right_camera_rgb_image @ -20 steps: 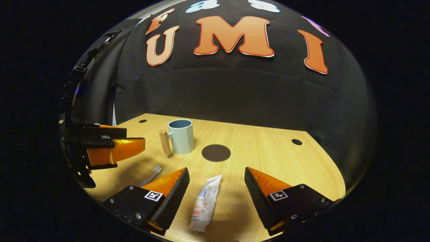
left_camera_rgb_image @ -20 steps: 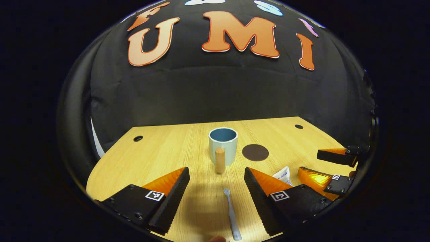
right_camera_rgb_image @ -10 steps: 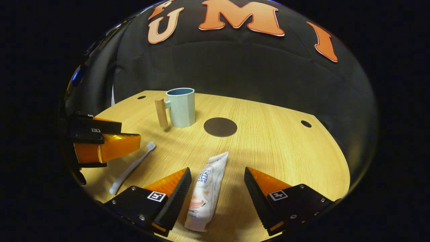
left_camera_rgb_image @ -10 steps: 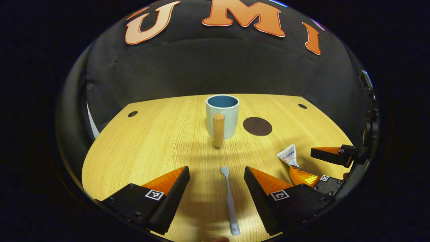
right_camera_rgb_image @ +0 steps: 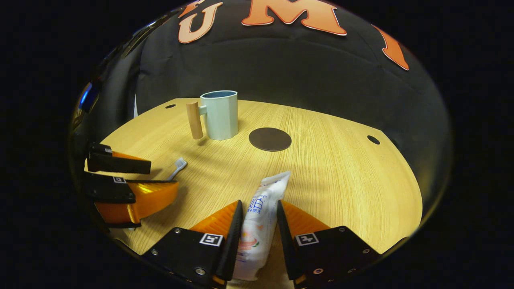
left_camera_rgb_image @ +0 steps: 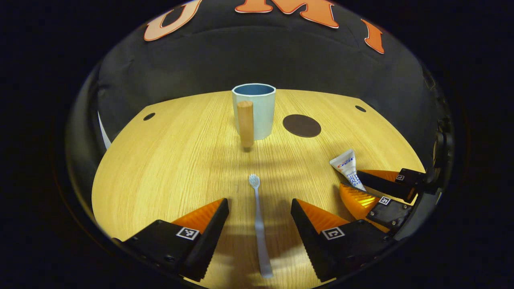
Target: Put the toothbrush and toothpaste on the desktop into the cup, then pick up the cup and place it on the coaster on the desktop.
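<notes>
A pale blue cup [left_camera_rgb_image: 253, 110] [right_camera_rgb_image: 219, 114] with a wooden handle stands upright at the back of the wooden desktop [left_camera_rgb_image: 168, 160]. To its right lies a dark round coaster [left_camera_rgb_image: 301, 125] [right_camera_rgb_image: 270, 139]. A white toothbrush [left_camera_rgb_image: 259, 224] lies flat between the spread fingers of my open left gripper [left_camera_rgb_image: 259, 208], head toward the cup. My right gripper [right_camera_rgb_image: 259, 218] is shut on a white toothpaste tube [right_camera_rgb_image: 260, 220], which rests on the desktop. In the left gripper view the right gripper [left_camera_rgb_image: 361, 186] clamps the toothpaste tube [left_camera_rgb_image: 347, 168] at the far right. In the right gripper view the left gripper [right_camera_rgb_image: 160, 178] straddles the toothbrush [right_camera_rgb_image: 176, 166].
Round holes [left_camera_rgb_image: 149, 116] [left_camera_rgb_image: 360, 108] sit near the desktop's back corners. The black cloth wall rises right behind the desktop. Bare wood stretches left of the cup and right of the coaster.
Both grippers have come down and forward to the desktop. The right gripper's fingers have shut on the toothpaste tube. The left gripper stays open around the toothbrush.
</notes>
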Motion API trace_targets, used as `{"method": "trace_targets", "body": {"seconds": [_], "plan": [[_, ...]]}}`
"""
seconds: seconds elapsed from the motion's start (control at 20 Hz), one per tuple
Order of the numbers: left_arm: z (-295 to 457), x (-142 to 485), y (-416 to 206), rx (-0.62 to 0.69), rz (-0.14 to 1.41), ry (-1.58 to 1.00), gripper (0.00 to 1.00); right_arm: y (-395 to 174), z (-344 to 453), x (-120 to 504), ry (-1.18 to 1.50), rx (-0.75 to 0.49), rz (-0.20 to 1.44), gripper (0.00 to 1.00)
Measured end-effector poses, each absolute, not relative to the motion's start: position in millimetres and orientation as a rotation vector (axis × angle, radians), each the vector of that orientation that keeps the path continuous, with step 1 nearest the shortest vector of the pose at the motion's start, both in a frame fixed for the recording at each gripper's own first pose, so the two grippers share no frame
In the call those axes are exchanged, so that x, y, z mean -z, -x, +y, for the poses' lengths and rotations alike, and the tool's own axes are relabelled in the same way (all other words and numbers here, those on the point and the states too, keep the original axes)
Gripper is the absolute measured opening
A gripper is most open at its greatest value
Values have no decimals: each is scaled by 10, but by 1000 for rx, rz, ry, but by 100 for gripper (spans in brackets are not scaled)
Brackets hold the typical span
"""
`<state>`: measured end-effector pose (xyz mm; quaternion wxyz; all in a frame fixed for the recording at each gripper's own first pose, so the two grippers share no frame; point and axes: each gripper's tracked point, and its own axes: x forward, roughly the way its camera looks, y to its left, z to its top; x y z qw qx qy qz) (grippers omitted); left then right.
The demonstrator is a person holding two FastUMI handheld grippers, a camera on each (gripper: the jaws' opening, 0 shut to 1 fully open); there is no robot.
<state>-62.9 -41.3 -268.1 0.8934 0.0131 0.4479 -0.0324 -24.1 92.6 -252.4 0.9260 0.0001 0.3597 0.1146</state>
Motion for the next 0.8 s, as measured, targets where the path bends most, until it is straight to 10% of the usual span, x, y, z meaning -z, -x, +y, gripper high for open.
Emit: {"method": "trace_targets", "body": {"seconds": [0.15, 0.3, 0.35, 0.8], "plan": [[-470, 2704, 670, 55, 951, -16, 84, 205, 796, 2546, -31, -211, 749, 24], [-484, 2739, 676, 49, 960, -14, 87, 192, 785, 2550, -119, -210, 765, 18], [-483, 2741, 683, 42, 966, -18, 66, 184, 779, 2548, -138, -210, 766, 16], [-445, 2911, 717, 39, 981, -2, 8, 94, 635, 2256, -177, -180, 692, 12]]}}
